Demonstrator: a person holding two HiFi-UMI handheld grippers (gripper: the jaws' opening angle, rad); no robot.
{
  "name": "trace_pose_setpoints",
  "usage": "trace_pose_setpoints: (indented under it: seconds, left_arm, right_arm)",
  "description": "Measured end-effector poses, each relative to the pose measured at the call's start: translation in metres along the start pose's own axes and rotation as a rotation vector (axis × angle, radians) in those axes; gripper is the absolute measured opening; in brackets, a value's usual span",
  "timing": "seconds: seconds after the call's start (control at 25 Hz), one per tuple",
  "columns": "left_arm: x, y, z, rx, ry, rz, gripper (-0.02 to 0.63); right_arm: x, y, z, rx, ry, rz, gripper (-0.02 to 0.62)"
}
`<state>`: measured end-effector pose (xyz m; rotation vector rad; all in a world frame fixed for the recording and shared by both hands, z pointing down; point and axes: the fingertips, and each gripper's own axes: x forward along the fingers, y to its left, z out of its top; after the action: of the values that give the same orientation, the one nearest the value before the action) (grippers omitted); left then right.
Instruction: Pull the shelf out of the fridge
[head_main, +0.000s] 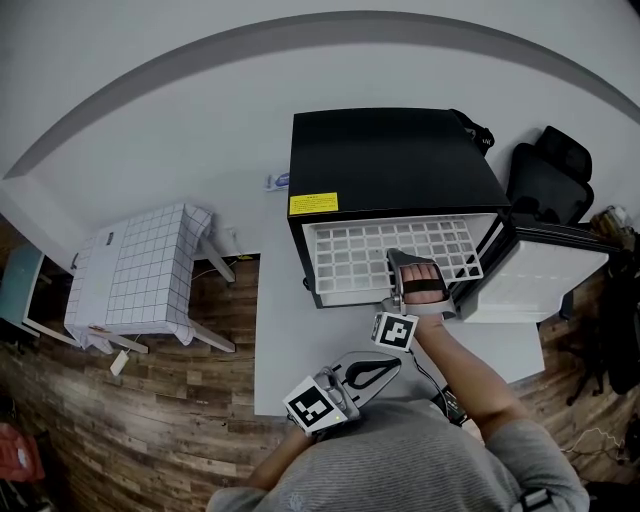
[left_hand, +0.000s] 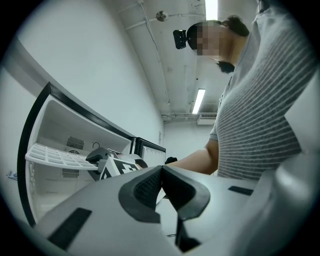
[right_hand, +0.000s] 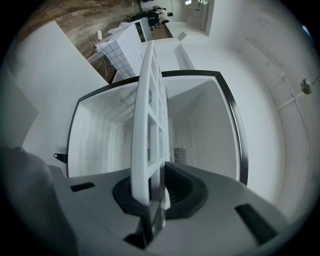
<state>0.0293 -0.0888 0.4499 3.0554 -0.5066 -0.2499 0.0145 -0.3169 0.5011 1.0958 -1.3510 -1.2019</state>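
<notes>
No word or number here comes through sharp enough for us to read. A yellow label (head_main: 313, 204) sits at the front left corner of the black fridge (head_main: 390, 150) top; we see dark print on it, but it is too small to make out. Just beside the fridge's left rear corner, a small white-and-blue sticker (head_main: 278, 181) lies on the white surface, equally illegible. The nearer marker cube (head_main: 320, 405) and the farther marker cube (head_main: 396, 331) carry black-and-white square patterns, which we take for coded markers, not letters. In the left gripper view we catch one such pattern again, with no readable characters.
</notes>
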Motion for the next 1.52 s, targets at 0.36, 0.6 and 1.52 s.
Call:
trace_pose_setpoints:
  seconds: [0.36, 0.6, 1.52]
  left_arm:
    - [-0.015, -0.022, -0.01, -0.174, 0.048, -0.202, 0.011]
    - [-0.019, -0.059, -0.003, -0.296, 0.086, -0.51, 0.011]
    - [-0.007, -0.107, -0.005, -0.297, 0.136, -0.801, 0.011]
  right_arm:
    - [-0.006, 0.003, 0.004, 0.03, -0.018, 0.036, 0.028]
    - [-0.01, 0.002, 0.002, 0.009, -0.012, 0.033, 0.028]
    - [-0.019, 0.002, 0.004, 0.02, -0.01, 0.047, 0.028]
